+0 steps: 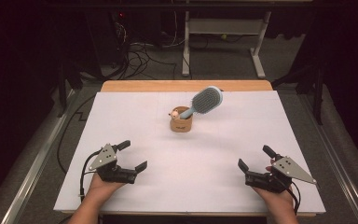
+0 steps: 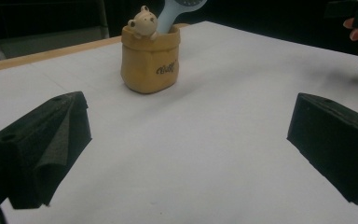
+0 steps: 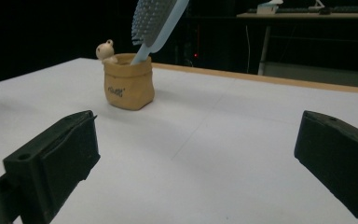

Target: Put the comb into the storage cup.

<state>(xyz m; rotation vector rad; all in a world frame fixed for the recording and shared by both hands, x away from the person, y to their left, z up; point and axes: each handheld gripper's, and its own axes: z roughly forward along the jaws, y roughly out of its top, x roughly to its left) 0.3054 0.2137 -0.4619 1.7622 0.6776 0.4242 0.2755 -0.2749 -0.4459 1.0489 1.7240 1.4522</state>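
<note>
Brush is sitting top-heavy in the soft pouch; you're holding both tongs open, so grip its stiff handle.

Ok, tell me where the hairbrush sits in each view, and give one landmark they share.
High view: hairbrush at centre, head leaning right out of the pot.
Left gripper view: its handle at the top edge, centre.
Right gripper view: its bristled head at upper centre-left.
Shared landmark: the tan bear pot.
</note>
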